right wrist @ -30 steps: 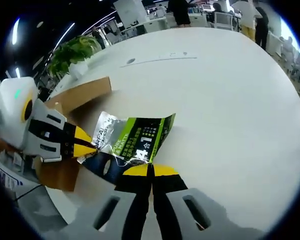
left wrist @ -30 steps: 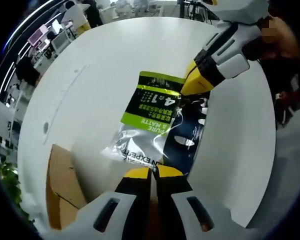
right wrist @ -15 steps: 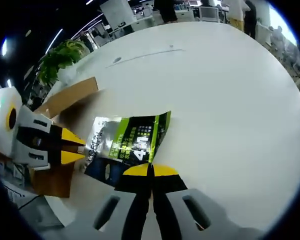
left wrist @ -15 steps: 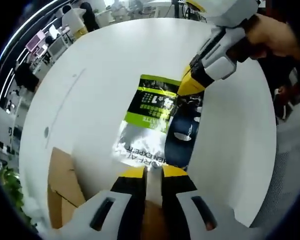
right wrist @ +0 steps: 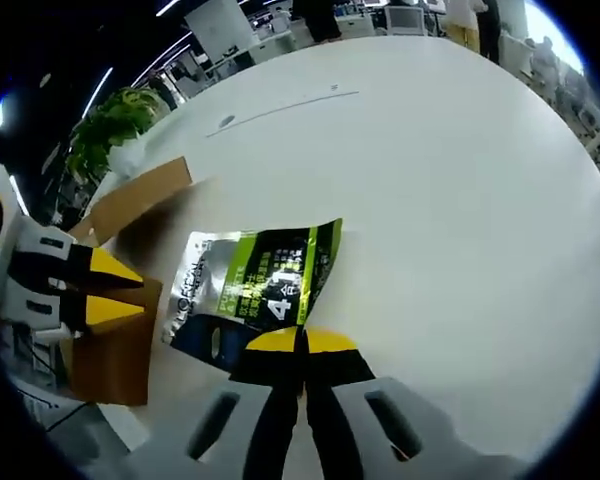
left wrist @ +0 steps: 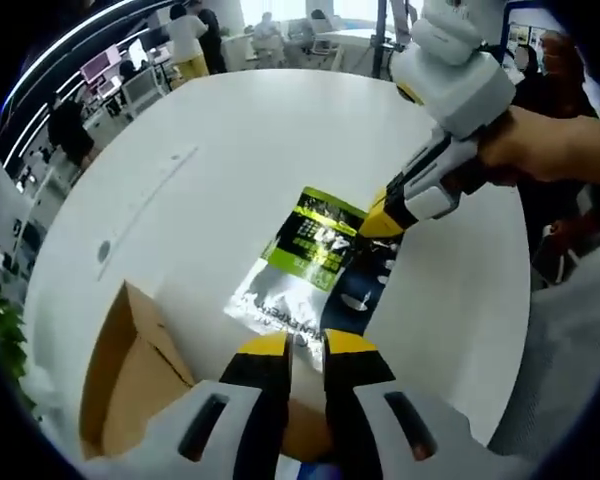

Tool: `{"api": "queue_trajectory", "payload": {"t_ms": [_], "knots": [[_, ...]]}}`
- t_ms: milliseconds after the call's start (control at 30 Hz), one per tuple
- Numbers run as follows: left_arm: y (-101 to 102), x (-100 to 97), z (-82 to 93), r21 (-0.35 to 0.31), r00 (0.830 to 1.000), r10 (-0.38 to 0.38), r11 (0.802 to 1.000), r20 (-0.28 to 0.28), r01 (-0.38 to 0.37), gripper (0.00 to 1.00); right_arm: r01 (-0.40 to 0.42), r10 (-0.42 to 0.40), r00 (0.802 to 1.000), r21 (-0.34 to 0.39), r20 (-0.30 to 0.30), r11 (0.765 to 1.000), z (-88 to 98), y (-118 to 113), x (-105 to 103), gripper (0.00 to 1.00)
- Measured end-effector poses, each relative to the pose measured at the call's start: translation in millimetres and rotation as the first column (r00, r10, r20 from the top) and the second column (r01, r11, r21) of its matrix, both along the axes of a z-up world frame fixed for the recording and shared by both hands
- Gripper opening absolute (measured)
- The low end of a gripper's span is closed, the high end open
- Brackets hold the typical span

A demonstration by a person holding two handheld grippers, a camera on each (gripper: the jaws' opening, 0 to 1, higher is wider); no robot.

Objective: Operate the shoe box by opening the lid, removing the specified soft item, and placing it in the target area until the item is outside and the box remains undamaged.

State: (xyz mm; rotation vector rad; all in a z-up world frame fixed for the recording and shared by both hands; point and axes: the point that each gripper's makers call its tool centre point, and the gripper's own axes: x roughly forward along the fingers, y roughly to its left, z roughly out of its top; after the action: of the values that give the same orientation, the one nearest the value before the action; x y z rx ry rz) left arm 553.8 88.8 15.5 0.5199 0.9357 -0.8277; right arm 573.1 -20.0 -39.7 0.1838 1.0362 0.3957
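Pouch [right wrist: 255,288] pinched by right gripper [right wrist: 301,341]; left gripper [left wrist: 307,345] apart.

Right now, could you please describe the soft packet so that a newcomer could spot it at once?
On the big white round table, look just beside the open brown cardboard box. The packet lies flat there, one edge pinched in the right gripper. Its shiny silver, lime-green and dark blue print is unlike anything nearby.
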Motion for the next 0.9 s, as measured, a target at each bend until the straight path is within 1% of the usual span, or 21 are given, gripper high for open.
{"api": "queue_trajectory", "payload": {"t_ms": [100, 200, 267, 400, 567, 700, 833, 900], "knots": [[1.6, -2.2, 2.3, -0.012, 1.000, 0.015, 1.000, -0.007, -0.015, 0.08, -0.014, 0.014, 1.000, 0.008, 0.001, 1.000, 0.2, 3.0, -2.0, 0.00], [3.5, -2.8, 4.4, -0.020, 1.000, 0.022, 1.000, -0.001, -0.022, 0.08, -0.036, 0.036, 0.999, -0.009, 0.013, 0.999, -0.1, 2.6, -2.3, 0.00], [4.4, -3.5, 5.9, -0.027, 1.000, 0.027, 0.999, -0.002, -0.027, 0.08, -0.047, 0.048, 0.998, -0.025, 0.031, 0.999, -0.2, 1.4, 0.0, 0.00], [7.3, -5.1, 10.5, -0.040, 0.999, 0.041, 0.998, 0.002, -0.041, 0.08, -0.062, 0.063, 0.998, -0.034, 0.032, 0.998, -0.4, 2.0, -1.4, 0.00], [9.7, -5.5, 18.0, -0.061, 0.998, 0.055, 0.997, 0.009, -0.054, 0.09, -0.093, 0.099, 0.993, -0.080, 0.063, 0.992, 0.5, -2.5, -1.9, 0.06], [12.2, -5.7, 25.0, -0.090, 0.997, 0.078, 0.993, 0.009, -0.076, 0.09, -0.115, 0.125, 0.988, -0.116, 0.086, 0.987, 2.3, -7.4, -0.7, 0.08], [14.6, -7.1, 30.8, -0.113, 0.996, 0.092, 0.990, 0.012, -0.090, 0.10, -0.122, 0.135, 0.986, -0.121, 0.102, 0.985, 9.3, -9.3, -1.6, 0.13], [16.2, -8.4, 33.0, -0.122, 0.995, 0.098, 0.988, 0.012, -0.096, 0.10, -0.138, 0.153, 0.981, -0.126, 0.116, 0.982, 13.7, -9.0, -2.3, 0.16]]}}
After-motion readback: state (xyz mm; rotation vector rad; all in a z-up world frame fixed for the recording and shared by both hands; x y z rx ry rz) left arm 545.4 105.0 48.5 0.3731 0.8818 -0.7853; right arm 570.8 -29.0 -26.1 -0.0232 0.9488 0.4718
